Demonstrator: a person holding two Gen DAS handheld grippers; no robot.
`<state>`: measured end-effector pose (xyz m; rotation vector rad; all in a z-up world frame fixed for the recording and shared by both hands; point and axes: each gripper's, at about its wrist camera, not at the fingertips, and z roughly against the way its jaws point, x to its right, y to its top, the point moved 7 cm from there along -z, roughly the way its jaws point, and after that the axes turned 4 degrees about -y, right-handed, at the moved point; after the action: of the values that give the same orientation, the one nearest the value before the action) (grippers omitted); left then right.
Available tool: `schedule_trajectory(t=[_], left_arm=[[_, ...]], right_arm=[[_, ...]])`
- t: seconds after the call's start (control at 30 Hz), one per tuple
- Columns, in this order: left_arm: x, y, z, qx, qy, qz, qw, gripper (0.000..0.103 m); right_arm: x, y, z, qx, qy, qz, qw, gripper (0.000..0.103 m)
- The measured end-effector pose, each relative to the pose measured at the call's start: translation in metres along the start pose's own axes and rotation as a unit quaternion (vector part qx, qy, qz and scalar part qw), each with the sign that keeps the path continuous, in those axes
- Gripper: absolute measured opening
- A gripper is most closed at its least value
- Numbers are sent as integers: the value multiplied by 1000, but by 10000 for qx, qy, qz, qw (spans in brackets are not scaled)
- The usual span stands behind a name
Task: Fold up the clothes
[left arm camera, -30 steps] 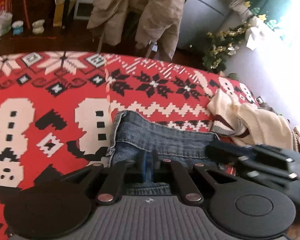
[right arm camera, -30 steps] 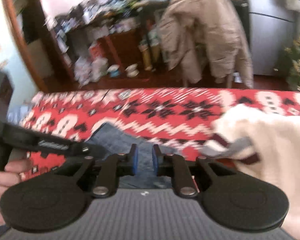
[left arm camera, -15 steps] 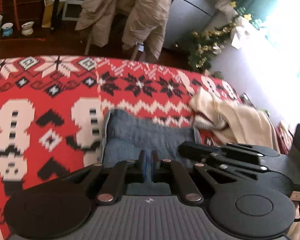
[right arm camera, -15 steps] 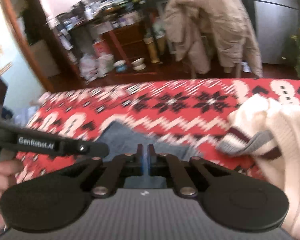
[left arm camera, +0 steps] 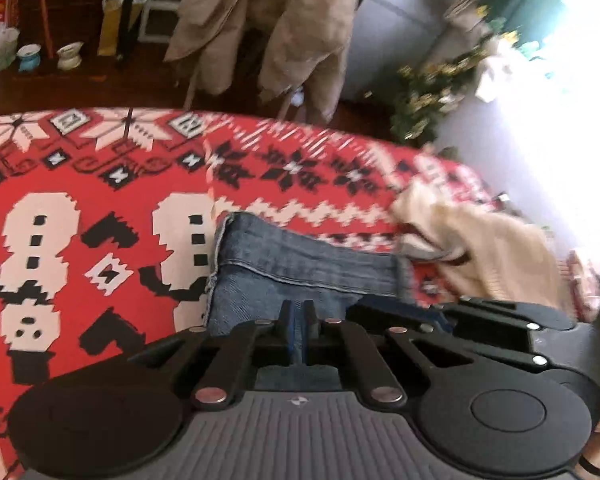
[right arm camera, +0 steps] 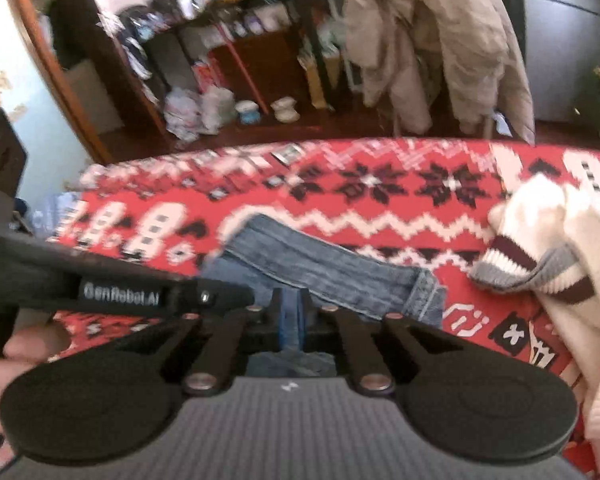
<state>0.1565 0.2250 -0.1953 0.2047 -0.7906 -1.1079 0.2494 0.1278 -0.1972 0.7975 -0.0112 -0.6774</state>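
On the red, white and black patterned knit blanket [left arm camera: 80, 216], the folded blue denim jeans [left arm camera: 300, 268] lie close to its near edge, about in the middle. The left gripper [left arm camera: 296, 320] is clamped on the near denim edge, and the right gripper [right arm camera: 290, 316] pinches the same edge beside it. The denim looks heavy and rather stiff, not slippery, so I think a grip on the thick hem holds best. The cream knitted sweater [right arm camera: 560, 248] lies further right, soft and loose.
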Motion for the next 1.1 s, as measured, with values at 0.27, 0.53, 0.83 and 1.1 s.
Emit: schedule_trajectory(t=[0.27, 0.53, 0.83, 1.1], left_arm=[[-15, -39, -17, -313, 275, 83, 9991, 3], [-36, -51, 5, -318, 296, -26, 9991, 3], [-15, -67, 36, -402, 339, 62, 9986, 3], [-19, -95, 32, -485, 595, 133, 9970, 5]], right_arm=[[-19, -27, -4, -244, 65, 201, 9995, 7], [18, -47, 6, -327, -281, 357, 9984, 0], [46, -62, 56, -220, -463, -141, 9986, 9], [5, -97, 68, -353, -625, 58, 9974, 9]])
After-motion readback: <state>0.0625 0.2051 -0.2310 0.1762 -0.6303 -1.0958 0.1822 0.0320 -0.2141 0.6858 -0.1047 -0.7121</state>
